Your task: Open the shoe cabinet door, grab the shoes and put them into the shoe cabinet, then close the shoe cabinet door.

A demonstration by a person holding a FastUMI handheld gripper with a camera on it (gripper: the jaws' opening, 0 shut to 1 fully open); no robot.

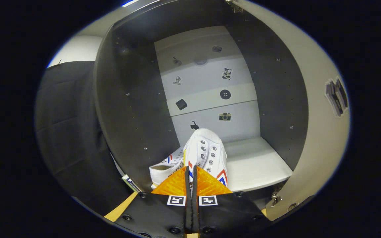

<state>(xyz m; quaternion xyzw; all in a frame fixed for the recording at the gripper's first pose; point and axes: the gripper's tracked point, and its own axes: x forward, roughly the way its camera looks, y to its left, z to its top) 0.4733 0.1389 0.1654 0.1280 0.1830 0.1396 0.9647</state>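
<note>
Cabinet: the tall dark-walled shoe cabinet (127, 99) stands open, its pale door (316, 109) swung wide to the cabinet's right side.

Claw: the gripper (190, 172) is held at the cabinet's mouth, fingers drawn nearly together and pinched on the near edge of a white canvas lace-up sneaker with red and blue stripes (207, 152); the grip looks firm, though the contact itself is partly hidden.

Held shoe: toe pointing into the cabinet, over the front of the white bottom shelf (260, 162); whether its sole touches the shelf cannot be told.

Second shoe: a matching white sneaker (165, 167) lies inside the cabinet, against its left wall, touching or just beside the held one.

Back panel: the pale rear wall of the cabinet (207, 82) carries small dark stickers.

Progress: door opened, one shoe apparently stowed, the other at the threshold.

Remaining: by my reckoning, set this shoe down, release, withdraw, close the door.
</note>
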